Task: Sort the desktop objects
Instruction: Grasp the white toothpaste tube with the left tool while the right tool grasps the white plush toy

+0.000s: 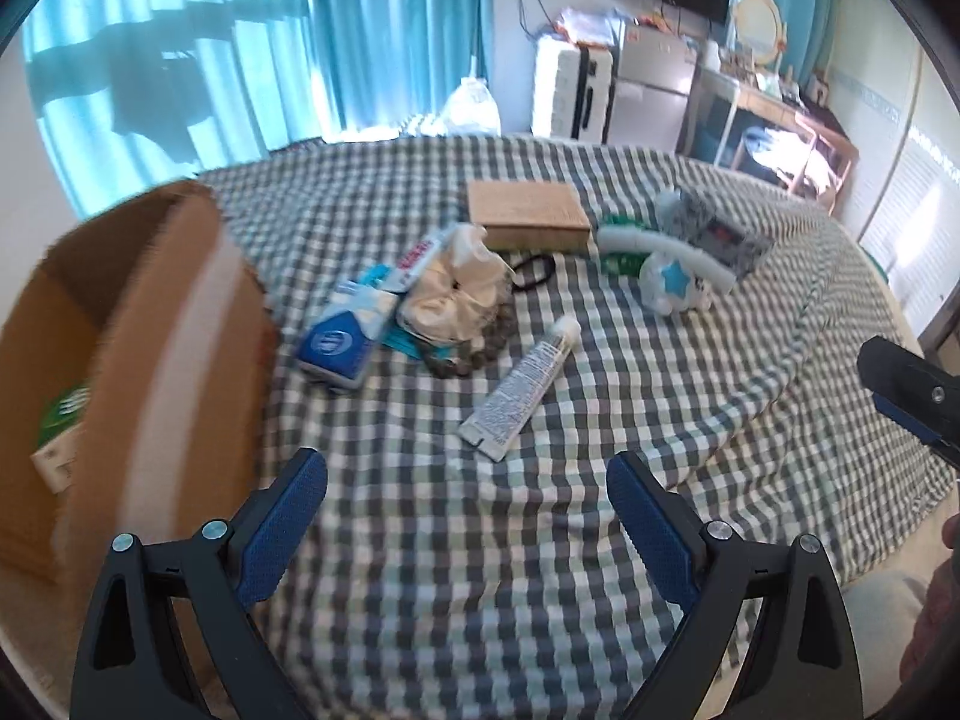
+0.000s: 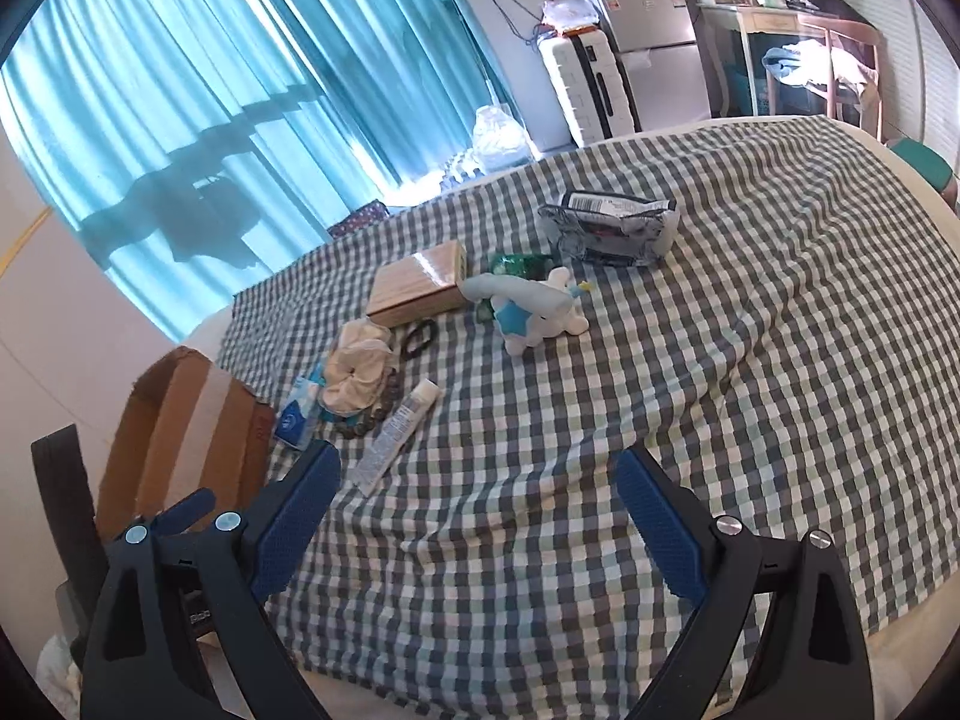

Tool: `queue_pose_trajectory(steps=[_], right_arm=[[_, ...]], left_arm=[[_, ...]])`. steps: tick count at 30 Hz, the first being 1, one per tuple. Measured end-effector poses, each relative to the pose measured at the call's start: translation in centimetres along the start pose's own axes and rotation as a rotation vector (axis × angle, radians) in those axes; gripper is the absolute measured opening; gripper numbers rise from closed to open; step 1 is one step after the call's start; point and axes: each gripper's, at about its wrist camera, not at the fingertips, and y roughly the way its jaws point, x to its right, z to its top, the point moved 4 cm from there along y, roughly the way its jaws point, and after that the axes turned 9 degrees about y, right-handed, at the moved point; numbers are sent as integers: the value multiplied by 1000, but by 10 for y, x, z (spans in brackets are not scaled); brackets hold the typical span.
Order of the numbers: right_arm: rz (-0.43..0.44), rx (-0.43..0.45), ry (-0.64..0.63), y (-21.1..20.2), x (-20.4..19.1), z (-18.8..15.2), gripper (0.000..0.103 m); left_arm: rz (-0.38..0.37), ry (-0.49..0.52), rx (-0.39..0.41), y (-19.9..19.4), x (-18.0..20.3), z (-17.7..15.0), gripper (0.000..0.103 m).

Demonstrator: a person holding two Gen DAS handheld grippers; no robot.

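Both the left gripper [image 1: 467,516] and right gripper [image 2: 477,519] hang with jaws wide and empty; the cardboard box [image 1: 150,330] at frame left holds something green, while the tube [image 1: 519,387], plush toy [image 2: 528,309] and wooden box [image 2: 420,288] still lie mid-frame on the checked bed [image 2: 750,360], so sorting looks barely begun.

Both looking forward and down over the checked cloth [image 1: 600,396], left view close by the cardboard box [image 1: 150,324], right view farther back; both sharing the white tube [image 2: 399,435].

Left tongs [image 1: 467,501] agape above checked cloth [image 1: 630,360], tube [image 1: 521,389], cardboard box [image 1: 138,348] left
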Motion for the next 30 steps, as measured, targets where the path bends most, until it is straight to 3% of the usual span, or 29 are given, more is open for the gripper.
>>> queue_pose_trajectory(steps=[14,18,22,24,26,30], right_arm=[[-46,-46,-39,116,17,33,94],[-77,-52,-59,140,21,39,94],[-97,-42,-74,158,25,46,94],[-120,-34,-80,165,28,50,94],[-127,-33,-92,171,28,53,94],[-126,-15,-137,175,25,62,93]], left_arm=[[-60,34,-84,109,21,19,95],[-64,57,-95,124,27,21,85],[-85,56,-56,126,30,20,74],[-91,48,-37,126,30,22,55],[-94,37,-33,127,29,23,44],[-104,47,-40,127,26,30,36]])
